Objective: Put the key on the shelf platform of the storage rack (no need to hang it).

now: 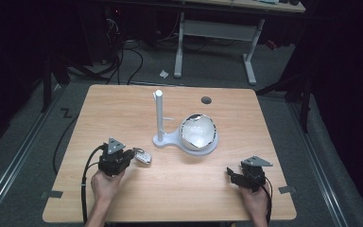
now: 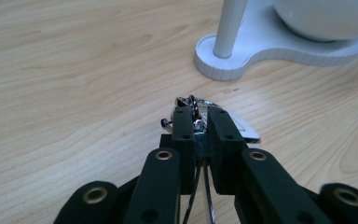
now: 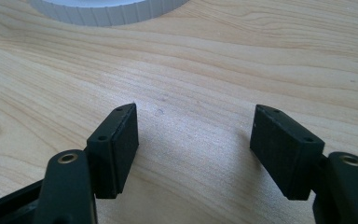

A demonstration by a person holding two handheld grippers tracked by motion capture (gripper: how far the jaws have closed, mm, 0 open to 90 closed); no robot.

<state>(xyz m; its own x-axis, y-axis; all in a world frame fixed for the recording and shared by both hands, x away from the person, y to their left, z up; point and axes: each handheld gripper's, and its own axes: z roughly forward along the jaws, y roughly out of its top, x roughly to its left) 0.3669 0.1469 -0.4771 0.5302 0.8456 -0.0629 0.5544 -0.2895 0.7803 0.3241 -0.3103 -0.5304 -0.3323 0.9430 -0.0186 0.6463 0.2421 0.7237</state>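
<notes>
Pinching key bunch [image 2: 200, 112] between left gripper [image 2: 199, 122] fingers; keeping ring centred while lifting toward stand peg [image 1: 168, 119]. Right gripper [image 3: 193, 140] fingers spread, idling.

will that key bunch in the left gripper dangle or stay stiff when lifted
Probably dangles: the key bunch looks like loose metal pieces on a ring, pinched at one spot by the left gripper. The shiny metal may slip or swing. It looks small, so likely light.
</notes>
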